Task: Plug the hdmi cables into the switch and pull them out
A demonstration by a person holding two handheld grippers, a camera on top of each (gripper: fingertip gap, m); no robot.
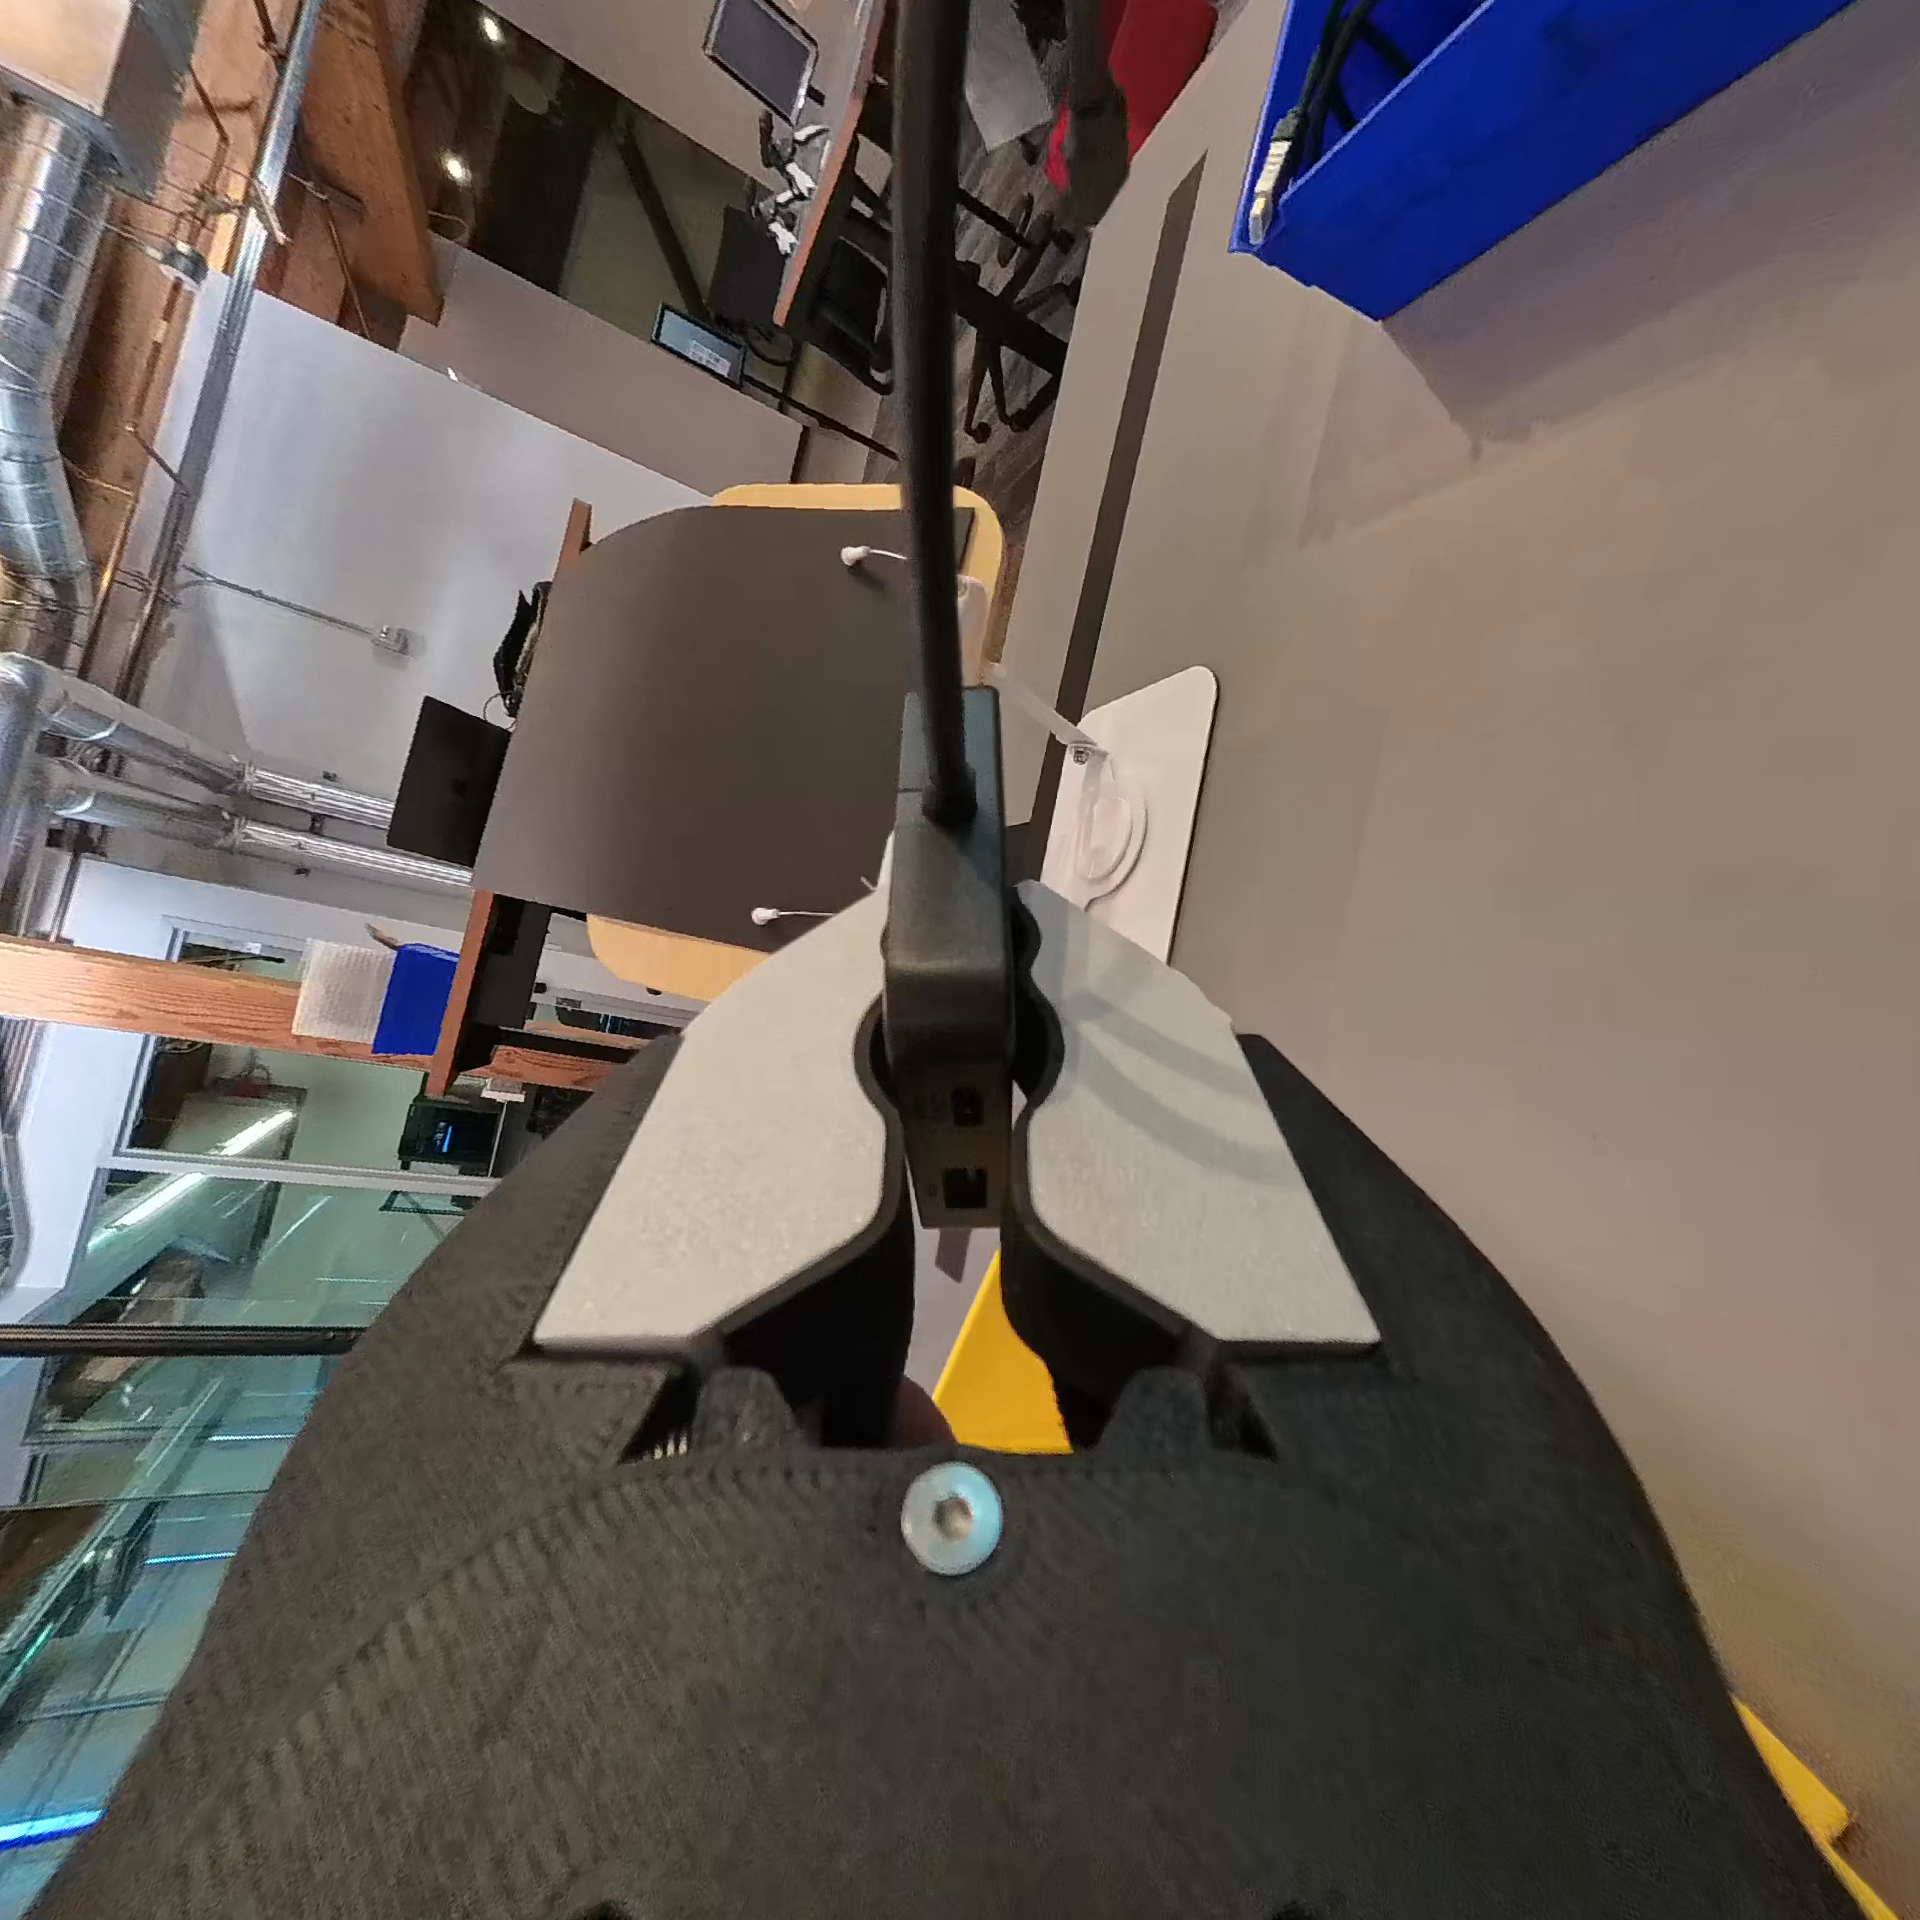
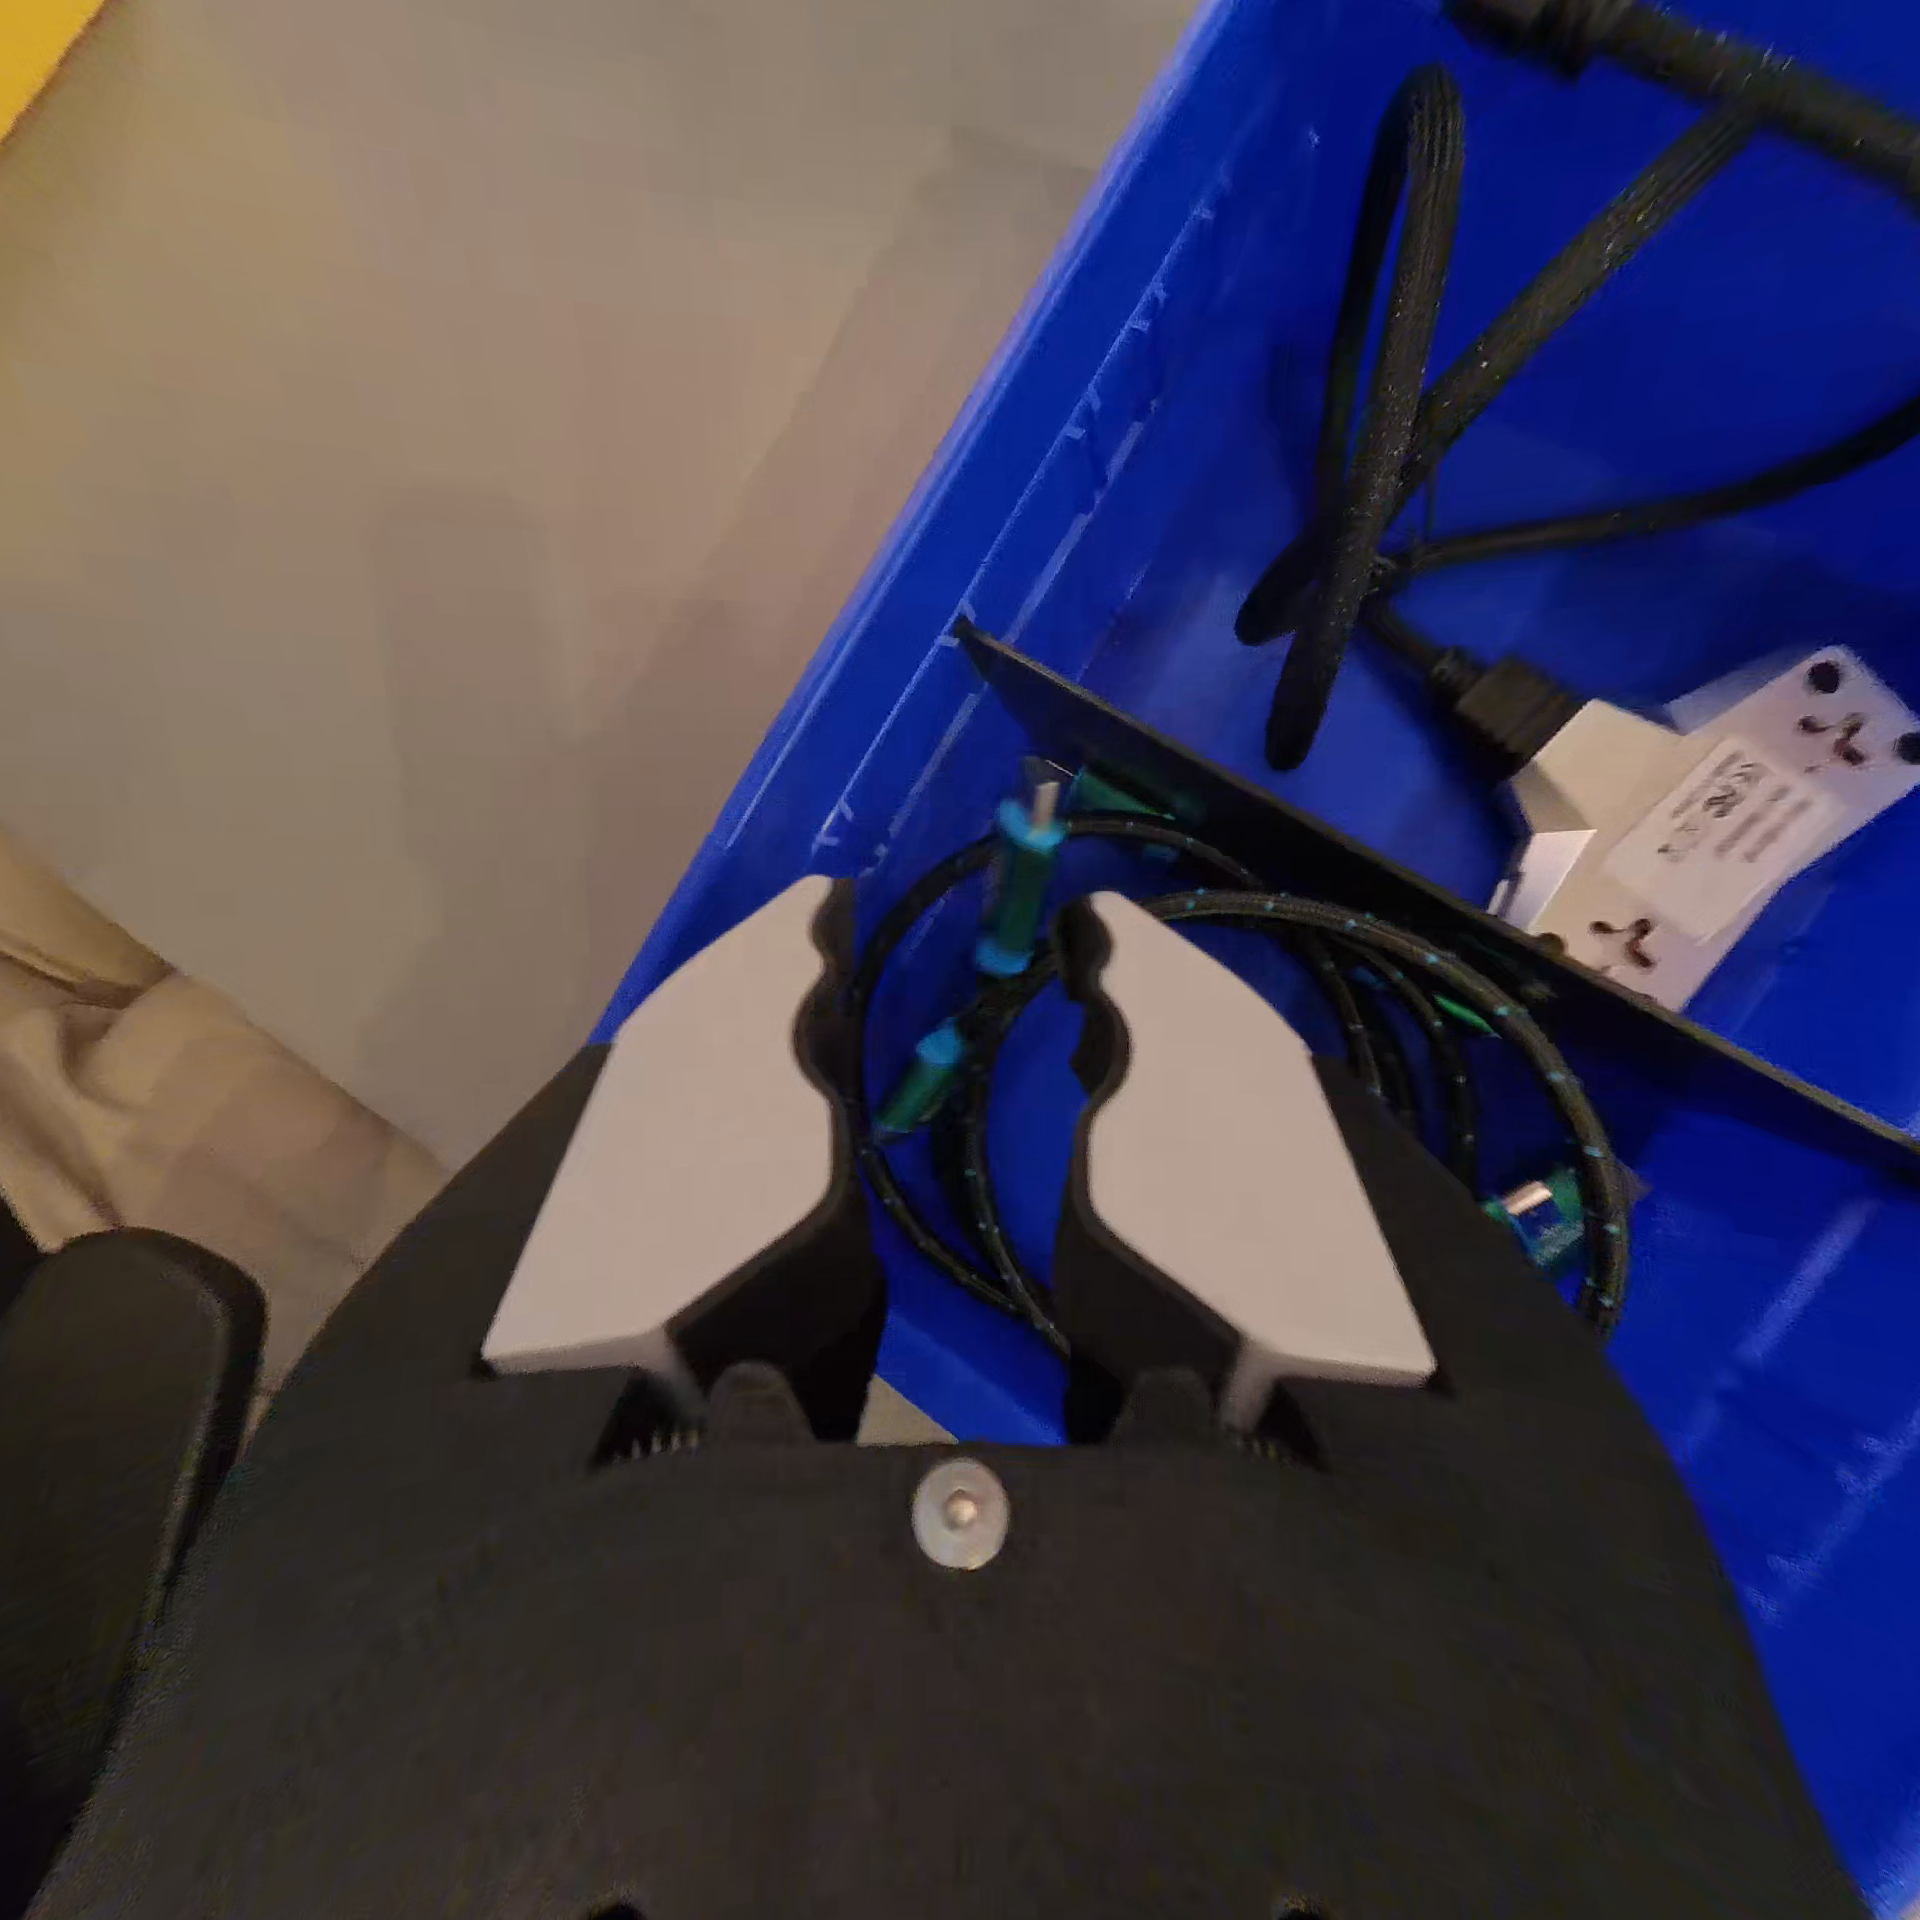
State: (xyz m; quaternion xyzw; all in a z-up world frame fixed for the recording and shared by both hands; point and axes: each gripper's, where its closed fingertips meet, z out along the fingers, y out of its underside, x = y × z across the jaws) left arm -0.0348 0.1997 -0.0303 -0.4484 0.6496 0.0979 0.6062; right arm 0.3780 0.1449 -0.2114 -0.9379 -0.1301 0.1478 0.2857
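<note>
The left tongs (image 1: pixel 951 997) clamp the black switch (image 1: pixel 951 966) above the grey table (image 1: pixel 1558 831). The right tongs (image 2: pixel 956 997) gape wide over braided cables (image 2: pixel 1247 1039) in the blue bin (image 2: pixel 1766 1351).

Beyond the jaws in the left wrist view stood a dark curved panel (image 1: pixel 717 717) with a yellow board (image 1: pixel 665 951) behind it. A white pad (image 1: pixel 1164 790) lay on the grey worktop (image 1: pixel 1558 831) just to the right of the jaw tips. Farther off, silver ducts (image 1: pixel 42 343) and wooden beams (image 1: pixel 135 997) crossed the room. In the right wrist view, a black divider (image 2: pixel 1299 831) crossed the blue bin (image 2: pixel 1766 1351) ahead of the jaws, and a white labelled block (image 2: pixel 1714 821) lay beyond it, up and to the right.
</note>
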